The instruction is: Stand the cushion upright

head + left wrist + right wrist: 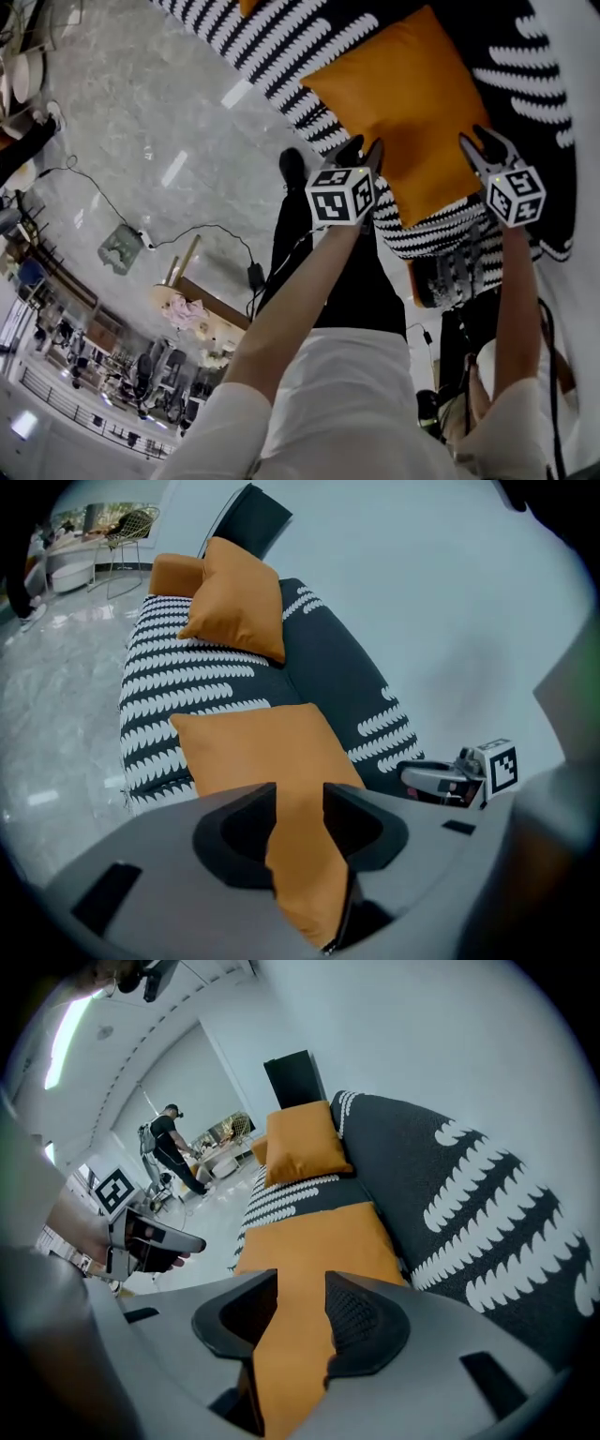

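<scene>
The orange cushion (403,103) lies flat on the seat of a black sofa (281,47) patterned with rows of white dashes, one side along the foot of the backrest. Both grippers are at its near edge. The left gripper (366,145) has its jaws apart; in the left gripper view the orange fabric fills the gap between them, and I cannot tell that the pads press on it. The right gripper (473,139) is the same, jaws apart with the cushion between them. Each gripper carries a cube (340,197) printed with black-and-white square markers, the only print to be seen. Farther along the sofa a second orange cushion (239,597) leans upright against the backrest. Beyond the sofa is a glossy marbled floor (141,122), where a person (173,1152) stands in the distance.
</scene>
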Available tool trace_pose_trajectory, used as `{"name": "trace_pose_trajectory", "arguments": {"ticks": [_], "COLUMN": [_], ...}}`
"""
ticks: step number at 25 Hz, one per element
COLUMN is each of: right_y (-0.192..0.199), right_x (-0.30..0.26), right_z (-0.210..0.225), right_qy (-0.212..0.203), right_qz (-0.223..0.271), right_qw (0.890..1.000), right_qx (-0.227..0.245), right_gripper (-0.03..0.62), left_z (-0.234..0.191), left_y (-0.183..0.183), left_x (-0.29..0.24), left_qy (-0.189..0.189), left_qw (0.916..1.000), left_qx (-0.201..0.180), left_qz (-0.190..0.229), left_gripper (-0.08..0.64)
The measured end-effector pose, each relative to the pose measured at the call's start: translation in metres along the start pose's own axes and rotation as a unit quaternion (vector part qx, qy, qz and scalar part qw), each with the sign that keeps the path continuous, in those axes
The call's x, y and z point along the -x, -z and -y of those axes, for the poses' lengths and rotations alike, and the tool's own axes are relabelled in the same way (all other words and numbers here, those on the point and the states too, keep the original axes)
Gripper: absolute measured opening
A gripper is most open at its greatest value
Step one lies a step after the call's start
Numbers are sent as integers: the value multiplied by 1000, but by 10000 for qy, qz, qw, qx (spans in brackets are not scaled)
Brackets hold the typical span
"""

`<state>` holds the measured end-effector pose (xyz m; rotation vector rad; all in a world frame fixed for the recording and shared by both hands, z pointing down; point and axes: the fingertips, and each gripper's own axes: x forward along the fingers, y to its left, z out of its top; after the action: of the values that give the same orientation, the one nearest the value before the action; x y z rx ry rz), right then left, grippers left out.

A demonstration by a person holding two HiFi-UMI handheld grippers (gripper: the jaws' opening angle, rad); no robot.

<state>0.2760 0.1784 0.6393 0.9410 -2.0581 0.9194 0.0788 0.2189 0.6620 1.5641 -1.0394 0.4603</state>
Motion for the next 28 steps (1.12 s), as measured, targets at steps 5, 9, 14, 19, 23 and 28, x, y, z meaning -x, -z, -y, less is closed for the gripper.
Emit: {"name": "trace_pose_trajectory", "arguments": {"ticks": [5,9,14,19,23,28], "right_y": [23,31,41,52,69,68], "right_x": [-28,-53,-81,-107,-129,-131], "right_z": [20,41,82,104,100,88], "right_qy": [27,34,6,-198,-338,183], "right_qz": [-338,-682,-1160,-1664,-1908,-1807], "right_qw": [9994,9977,9932,9857,9807,9831], "right_qx": [12,41,46,-172,-259,234], "right_gripper": [216,270,338,383,382,266], "left_z": [-17,-27,-28,-42,-59,-56], "left_y": [18,32,49,60,69,69], "left_x": [-26,-50,-80,-105,-120,-121], "left_qy": [-245,-315,-385,-628,-852,-673], "left_qw": [9981,9900,9797,9706,9712,9793], "left_qx": [487,1289,1831,2143,1911,1650], "left_qz": [-274,-471,-718,-901,-1136,-955], "left_gripper": [206,292,450,492,442,266]}}
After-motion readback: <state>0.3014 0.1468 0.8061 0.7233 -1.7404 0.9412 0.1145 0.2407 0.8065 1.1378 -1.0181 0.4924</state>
